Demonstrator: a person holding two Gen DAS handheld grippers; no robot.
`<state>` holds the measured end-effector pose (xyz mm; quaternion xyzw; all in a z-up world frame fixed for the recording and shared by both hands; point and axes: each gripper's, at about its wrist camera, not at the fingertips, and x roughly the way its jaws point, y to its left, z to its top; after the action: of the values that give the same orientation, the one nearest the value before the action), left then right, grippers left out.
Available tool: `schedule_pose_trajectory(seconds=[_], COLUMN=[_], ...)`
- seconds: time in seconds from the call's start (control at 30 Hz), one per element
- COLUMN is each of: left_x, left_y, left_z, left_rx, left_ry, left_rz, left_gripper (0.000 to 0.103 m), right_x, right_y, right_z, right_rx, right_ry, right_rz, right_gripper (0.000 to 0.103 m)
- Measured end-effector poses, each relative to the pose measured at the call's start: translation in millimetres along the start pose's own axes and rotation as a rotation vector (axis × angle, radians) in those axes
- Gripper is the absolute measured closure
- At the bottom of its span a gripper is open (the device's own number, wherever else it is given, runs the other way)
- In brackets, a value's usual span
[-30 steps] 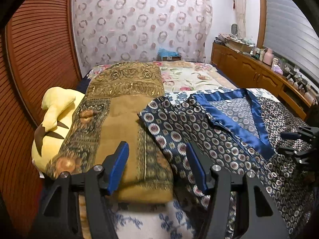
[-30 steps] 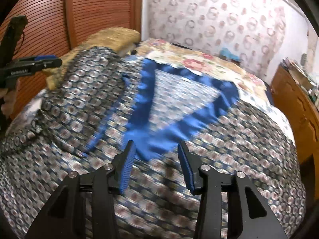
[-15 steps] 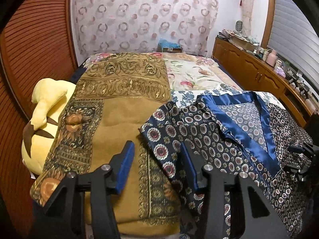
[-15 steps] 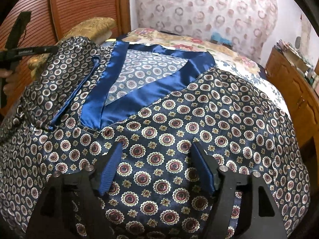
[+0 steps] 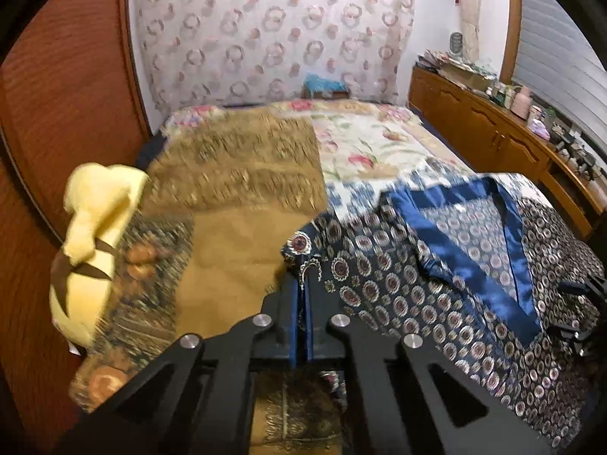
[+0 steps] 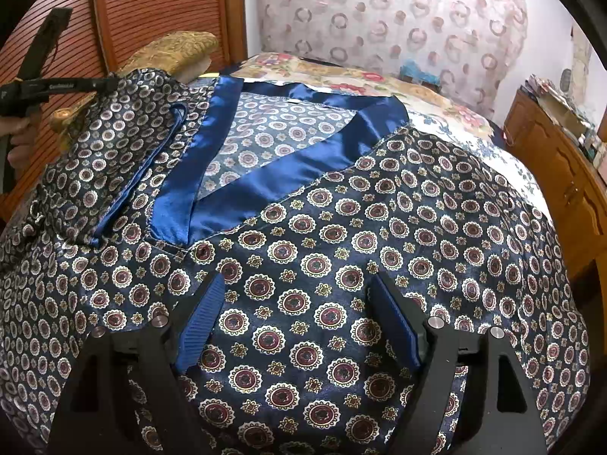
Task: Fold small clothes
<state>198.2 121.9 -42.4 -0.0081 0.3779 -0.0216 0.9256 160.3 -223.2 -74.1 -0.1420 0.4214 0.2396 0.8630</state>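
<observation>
In the left wrist view, the left gripper at bottom centre has just been closing and its fingers are pinched on the top's near corner; the top is spread on the bed at right. In the right wrist view, the right gripper, which has just been opening, stands wide and empty over the cloth. The corner should be kept taut and carried across evenly.

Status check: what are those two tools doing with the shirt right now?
Left tool just clamped shut on patterned shirt edge. Right tool open above shirt front, gripping nothing. Nothing in the way.
</observation>
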Motion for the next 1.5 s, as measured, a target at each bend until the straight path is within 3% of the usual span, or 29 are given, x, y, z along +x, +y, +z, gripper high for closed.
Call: schedule_pose_trajectory(seconds=[0.13, 0.3, 0.43, 0.63, 0.7, 0.77, 0.87, 1.13, 1.5], left_x=[-7, -3, -11, -42, -53, -62, -69, -49, -21], left_y=[8, 17, 20, 4, -2, -7, -21, -64, -101], left_z=[17, 23, 18, 2, -6, -13, -29, -63, -86], left_rx=[-0.007, -0.002, -0.025, 0.030, 0.033, 0.026, 0.030, 0.085, 0.149], left_ry=[-0.041, -0.037, -0.036, -0.090, -0.110, -0.129, -0.139, -0.042, 0.072], left_rz=[0.038, 0.073, 0.047, 0.031, -0.006, -0.036, -0.071, -0.118, -0.124], left_gripper=[0.103, 0.102, 0.100, 0.097, 0.093, 0.082, 0.077, 0.074, 0.073], right_x=[0, 0, 0, 0, 0, 0, 1, 1, 1], right_y=[0, 0, 0, 0, 0, 0, 0, 0, 0], right_z=[0, 0, 0, 0, 0, 0, 0, 0, 0], right_rx=[-0.001, -0.001, 0.000, -0.001, -0.001, -0.001, -0.001, 0.000, -0.001], right_ry=[0.000, 0.000, 0.000, -0.001, -0.001, -0.001, -0.001, -0.001, -0.001], right_rz=[-0.001, 0.000, 0.000, 0.000, 0.000, 0.000, 0.000, 0.000, 0.000], right_gripper=[0.022, 0.022, 0.022, 0.021, 0.021, 0.021, 0.021, 0.021, 0.021])
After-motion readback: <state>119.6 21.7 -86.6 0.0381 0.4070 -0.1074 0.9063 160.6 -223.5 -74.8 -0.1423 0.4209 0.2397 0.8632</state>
